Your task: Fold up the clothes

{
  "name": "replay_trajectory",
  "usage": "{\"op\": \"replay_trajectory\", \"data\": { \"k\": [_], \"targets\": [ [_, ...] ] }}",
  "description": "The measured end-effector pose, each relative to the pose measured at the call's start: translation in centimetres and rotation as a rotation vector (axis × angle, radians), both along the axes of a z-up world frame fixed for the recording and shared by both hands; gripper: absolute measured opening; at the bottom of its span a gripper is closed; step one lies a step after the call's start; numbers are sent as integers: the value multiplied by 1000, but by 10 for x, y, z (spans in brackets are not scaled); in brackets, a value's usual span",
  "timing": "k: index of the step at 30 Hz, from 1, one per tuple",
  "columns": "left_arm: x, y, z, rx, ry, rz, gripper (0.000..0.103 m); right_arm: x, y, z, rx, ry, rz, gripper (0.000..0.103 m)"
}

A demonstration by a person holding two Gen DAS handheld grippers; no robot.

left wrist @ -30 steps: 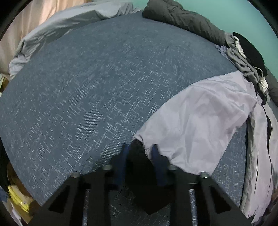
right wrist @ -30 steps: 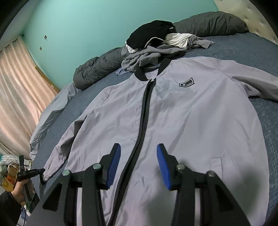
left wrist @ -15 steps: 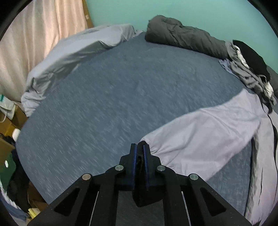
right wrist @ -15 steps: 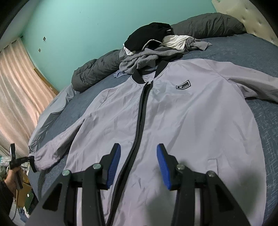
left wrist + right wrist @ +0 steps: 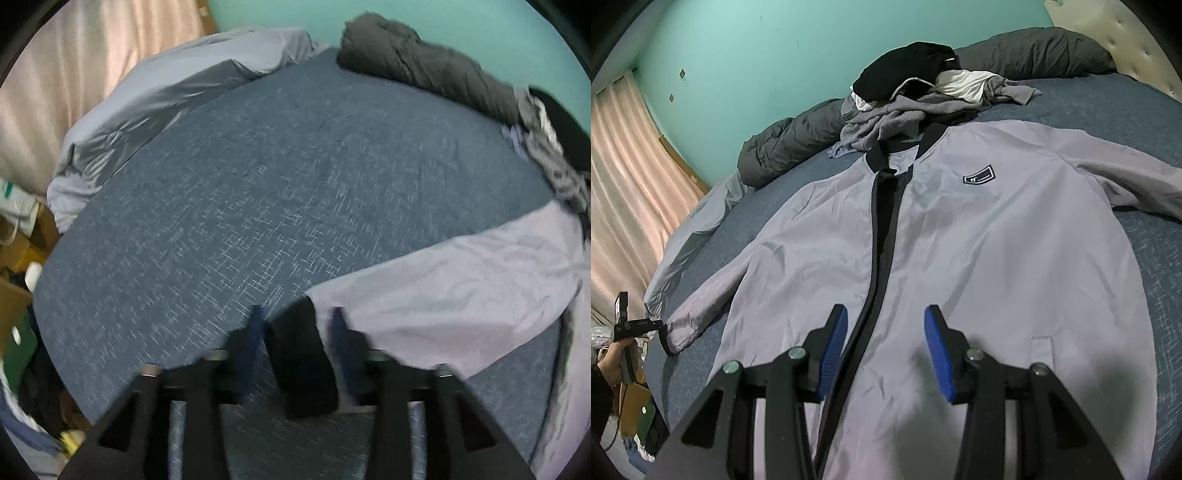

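We've got the bed point(image 5: 1137, 122), blue woven cover, filling both views. The grey jacket point(image 5: 979, 258) lies flat on it, front up, black zip strip running down the middle, black collar at the far end touching the heap of loose clothes point(image 5: 923, 92) piled against the dark grey rolled duvet point(image 5: 783, 147). Small dark badge point(image 5: 977, 177) on the chest. One sleeve point(image 5: 461, 291) is stretched out sideways across the cover toward the bed edge; the other runs off to the right of the right wrist view. Right tongs point(image 5: 885, 350) hover over the lower front of the jacket, straddling the zip strip, blue pads parted about halfway with nothing pinched. Left tongs point(image 5: 295, 339) sit at the end of the stretched sleeve, jaws opening: the black cuff point(image 5: 299, 362) lies between the fingers, with a gap visible on both sides, so we read it as released; that view is motion-blurred. From the right wrist view we see the left tongs small at the far left, right at the cuff, with a person's hand point(image 5: 617, 358) on the handle.
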State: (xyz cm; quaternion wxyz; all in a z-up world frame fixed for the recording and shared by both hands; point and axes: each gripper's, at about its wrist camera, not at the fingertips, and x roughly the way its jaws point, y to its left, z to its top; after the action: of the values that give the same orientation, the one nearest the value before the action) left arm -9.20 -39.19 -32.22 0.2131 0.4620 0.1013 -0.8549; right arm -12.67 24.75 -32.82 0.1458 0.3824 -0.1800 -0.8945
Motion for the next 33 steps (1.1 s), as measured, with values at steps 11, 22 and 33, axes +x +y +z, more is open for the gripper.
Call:
{"op": "replay_trajectory", "data": {
  "k": [11, 22, 33],
  "targets": [
    [20, 110, 30, 108, 31, -301, 60, 12, 5, 11, -13, -111, 82, 45],
    [57, 258, -5, 305, -133, -635, 67, 45, 68, 35, 109, -334, 102, 58],
    [85, 306, -43, 357, -272, -727, 68, 106, 136, 24, 123, -517, 59, 59]
  ]
}}
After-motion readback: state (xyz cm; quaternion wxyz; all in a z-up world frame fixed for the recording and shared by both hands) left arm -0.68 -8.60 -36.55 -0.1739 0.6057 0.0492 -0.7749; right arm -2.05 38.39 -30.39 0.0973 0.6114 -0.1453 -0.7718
